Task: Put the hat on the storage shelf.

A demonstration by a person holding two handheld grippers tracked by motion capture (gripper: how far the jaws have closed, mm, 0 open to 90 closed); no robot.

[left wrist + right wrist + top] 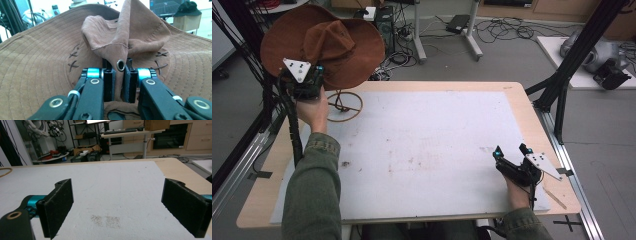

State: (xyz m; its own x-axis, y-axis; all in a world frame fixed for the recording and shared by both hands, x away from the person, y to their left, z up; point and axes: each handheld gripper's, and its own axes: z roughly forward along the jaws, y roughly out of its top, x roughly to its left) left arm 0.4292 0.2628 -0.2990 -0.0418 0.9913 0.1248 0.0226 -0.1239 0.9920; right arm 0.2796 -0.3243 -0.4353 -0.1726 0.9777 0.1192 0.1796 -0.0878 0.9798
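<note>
Clearly the left gripper point(120, 82) has its jaws clamped together on a fold of the brown hat's point(45, 65) crown, just below a metal eyelet point(120, 65), and the hat hangs in the air over the far left corner of the tabletop point(522, 107). Below it stands a wire hat stand point(343, 105) with a ring base, so the step in hand looks like carrying the hat, either onto that stand or off it; which, I cannot tell. If it goes on, the next move calls for centring the crown over the stand's top and lowering gently, since the soft brim sags and hides the stand. The right gripper point(511, 151) rests on the white mat point(422, 145) at the near right, jaws wide apart and holding nothing. Black frame posts point(569, 60) stand beside the tabletop, well apart from the hat.
</note>
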